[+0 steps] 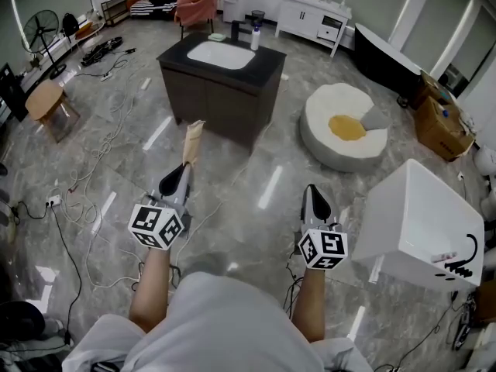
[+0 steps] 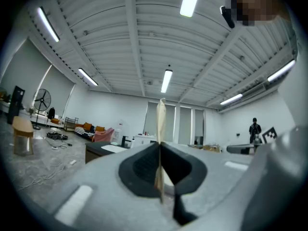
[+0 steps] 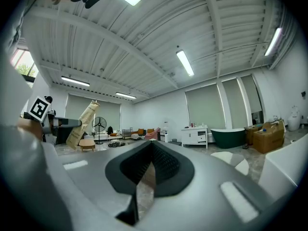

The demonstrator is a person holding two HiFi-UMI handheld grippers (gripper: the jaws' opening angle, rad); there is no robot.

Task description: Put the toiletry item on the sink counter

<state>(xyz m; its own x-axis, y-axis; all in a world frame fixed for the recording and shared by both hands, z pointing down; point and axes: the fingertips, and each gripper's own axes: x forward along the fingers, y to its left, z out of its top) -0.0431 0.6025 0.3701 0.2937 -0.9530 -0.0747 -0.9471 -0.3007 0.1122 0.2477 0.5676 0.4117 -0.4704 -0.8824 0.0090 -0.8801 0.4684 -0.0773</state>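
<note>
A flat beige toiletry tube stands upright in my left gripper, which is shut on its lower end. In the left gripper view the tube shows edge-on, pinched between the jaws of the left gripper. My right gripper is shut with nothing in it, its jaws meeting at the tip. The sink counter, a dark cabinet with a white basin, stands ahead across the floor, well beyond both grippers. The right gripper view also shows the tube off to its left.
On the counter stand a white bottle, a dark faucet and a green dish. A round white cushion lies ahead right, a white tub close at right. Cables and a wooden stool are at left.
</note>
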